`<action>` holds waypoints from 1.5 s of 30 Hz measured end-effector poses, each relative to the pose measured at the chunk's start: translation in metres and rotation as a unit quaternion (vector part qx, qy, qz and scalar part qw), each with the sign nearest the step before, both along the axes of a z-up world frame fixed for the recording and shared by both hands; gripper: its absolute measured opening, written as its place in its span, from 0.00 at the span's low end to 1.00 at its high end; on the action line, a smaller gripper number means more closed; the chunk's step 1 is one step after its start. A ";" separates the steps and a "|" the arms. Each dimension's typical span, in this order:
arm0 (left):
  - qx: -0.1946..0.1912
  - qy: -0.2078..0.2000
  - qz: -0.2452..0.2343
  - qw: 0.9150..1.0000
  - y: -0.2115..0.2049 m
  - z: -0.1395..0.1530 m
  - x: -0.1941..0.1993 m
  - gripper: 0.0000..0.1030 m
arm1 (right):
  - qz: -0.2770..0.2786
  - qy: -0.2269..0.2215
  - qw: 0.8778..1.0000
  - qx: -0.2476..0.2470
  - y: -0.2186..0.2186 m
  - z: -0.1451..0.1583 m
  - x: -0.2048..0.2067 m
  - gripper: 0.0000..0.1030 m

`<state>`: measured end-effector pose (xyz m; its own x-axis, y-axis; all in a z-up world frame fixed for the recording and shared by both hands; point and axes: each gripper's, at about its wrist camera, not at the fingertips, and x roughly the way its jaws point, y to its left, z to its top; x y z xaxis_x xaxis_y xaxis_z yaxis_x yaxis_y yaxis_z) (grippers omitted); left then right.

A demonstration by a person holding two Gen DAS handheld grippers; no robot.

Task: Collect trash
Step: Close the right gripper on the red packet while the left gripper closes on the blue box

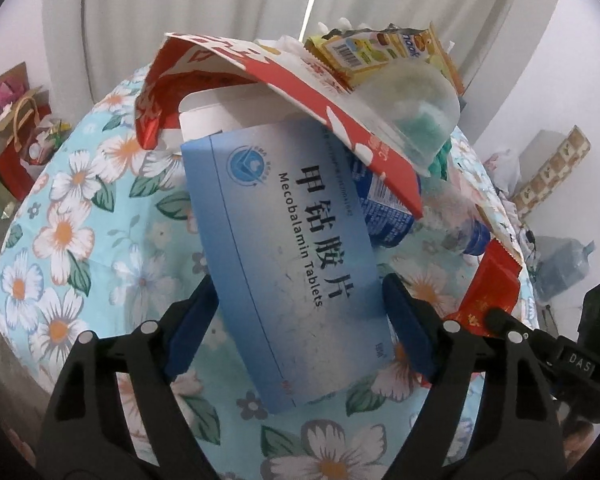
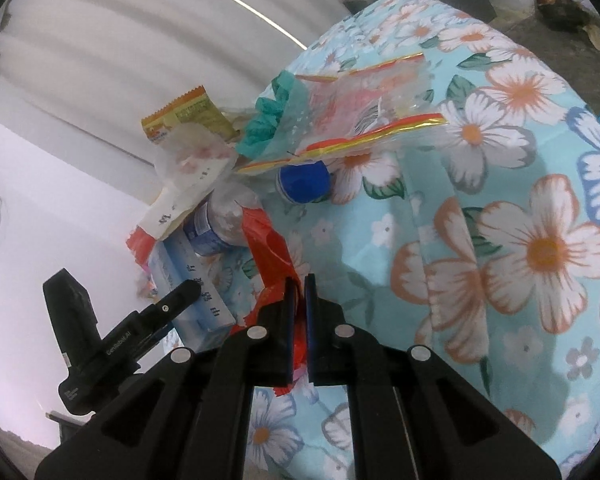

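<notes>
A blue tablet box (image 1: 296, 248) lies on the floral cloth (image 1: 84, 216), between the left gripper's (image 1: 300, 320) spread jaws. Just right of the box, the right gripper (image 2: 299, 292) pinches a red wrapper (image 2: 270, 248).

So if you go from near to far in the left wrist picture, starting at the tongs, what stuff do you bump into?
Left tongs → blue tablet box → white tub → red-and-white paper bag → yellow snack wrapper → white curtain.
</notes>
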<state>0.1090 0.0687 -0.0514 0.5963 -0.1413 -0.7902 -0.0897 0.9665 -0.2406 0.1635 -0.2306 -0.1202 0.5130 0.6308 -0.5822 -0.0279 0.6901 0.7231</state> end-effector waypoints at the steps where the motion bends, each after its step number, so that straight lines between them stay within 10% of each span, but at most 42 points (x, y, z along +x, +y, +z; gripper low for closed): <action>1: -0.004 0.002 0.000 1.000 0.002 0.000 0.000 0.75 | -0.001 -0.002 1.000 0.000 0.000 0.002 -0.001 0.05; 20: -0.083 0.110 -0.106 0.985 -0.001 -0.018 -0.040 0.74 | -0.040 -0.023 0.999 0.007 -0.024 0.018 -0.041 0.05; 45: 0.064 0.089 -0.130 0.985 -0.053 -0.023 -0.003 0.71 | -0.076 -0.040 0.995 0.042 -0.060 0.018 -0.059 0.05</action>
<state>0.1059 0.0161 -0.0740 0.4032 -0.1635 -0.9004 0.1352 0.9838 -0.1181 0.1043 -0.2903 -0.1021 0.6486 0.5871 -0.4844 0.0115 0.6288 0.7775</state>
